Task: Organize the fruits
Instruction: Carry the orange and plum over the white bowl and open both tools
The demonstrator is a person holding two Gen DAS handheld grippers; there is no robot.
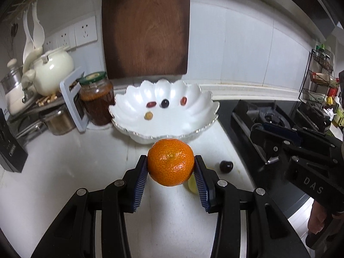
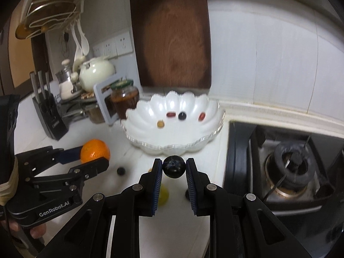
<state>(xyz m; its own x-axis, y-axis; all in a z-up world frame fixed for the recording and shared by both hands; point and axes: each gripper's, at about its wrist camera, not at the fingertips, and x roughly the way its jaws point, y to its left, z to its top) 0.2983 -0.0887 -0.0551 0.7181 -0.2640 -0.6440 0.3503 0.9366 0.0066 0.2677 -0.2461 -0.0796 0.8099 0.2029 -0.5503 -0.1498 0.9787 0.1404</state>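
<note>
My left gripper (image 1: 171, 167) is shut on an orange (image 1: 171, 164), held above the white counter just in front of the white scalloped bowl (image 1: 200, 109). The bowl holds several small fruits: two red ones (image 1: 151, 104), a dark one (image 1: 165, 103), a yellowish one (image 1: 148, 115). My right gripper (image 2: 173, 167) is shut on a dark round fruit (image 2: 173, 166), in front of the bowl (image 2: 148, 111). The left gripper with the orange (image 2: 95, 151) shows at its left. A dark fruit (image 1: 226, 166) and a yellow-green fruit (image 1: 192, 186) lie on the counter.
A wooden cutting board (image 1: 146, 28) leans on the wall behind the bowl. A jar (image 1: 96, 97), a teapot (image 1: 52, 69) and a rack stand left. A knife block (image 2: 48, 111) is at far left. A gas stove (image 2: 288, 165) is right. Another small dark fruit (image 2: 120, 171) lies on the counter.
</note>
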